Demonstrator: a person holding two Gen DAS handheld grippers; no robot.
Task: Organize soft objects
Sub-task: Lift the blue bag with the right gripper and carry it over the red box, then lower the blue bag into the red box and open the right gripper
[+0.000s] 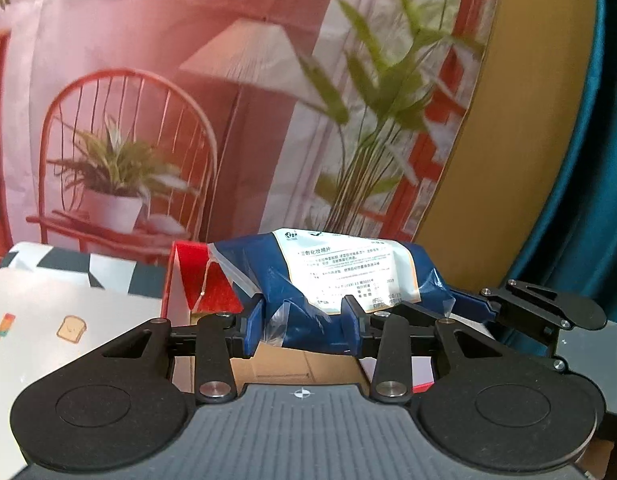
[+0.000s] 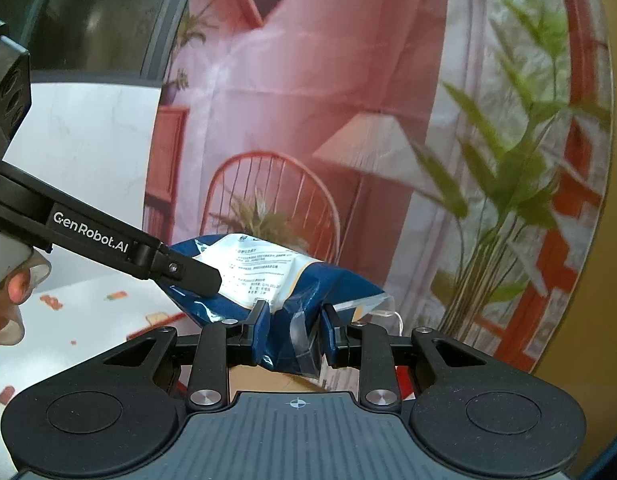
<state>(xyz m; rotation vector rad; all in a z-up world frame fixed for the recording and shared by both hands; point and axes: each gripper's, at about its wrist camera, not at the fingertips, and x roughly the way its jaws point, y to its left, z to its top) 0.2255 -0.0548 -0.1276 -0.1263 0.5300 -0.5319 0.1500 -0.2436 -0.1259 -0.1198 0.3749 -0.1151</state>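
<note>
Two grippers share the soft blue plastic pouch with a white printed label point(image 1: 348, 276), held in the air above an open cardboard box point(image 1: 292, 368): my left gripper point(image 1: 304, 320) and right gripper point(image 2: 294, 330) each pinch it, jaws partly closed. I'd lower both together, level, before releasing. "GenRobot.AI" is readable; the label's small print isn't.

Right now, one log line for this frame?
item: blue packet | left claw: gripping packet | right claw: gripping packet | packet: lifted above open box

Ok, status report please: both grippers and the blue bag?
Left gripper and right gripper both grip blue bag. Bag lifted above open box. Nothing blocking.
</note>
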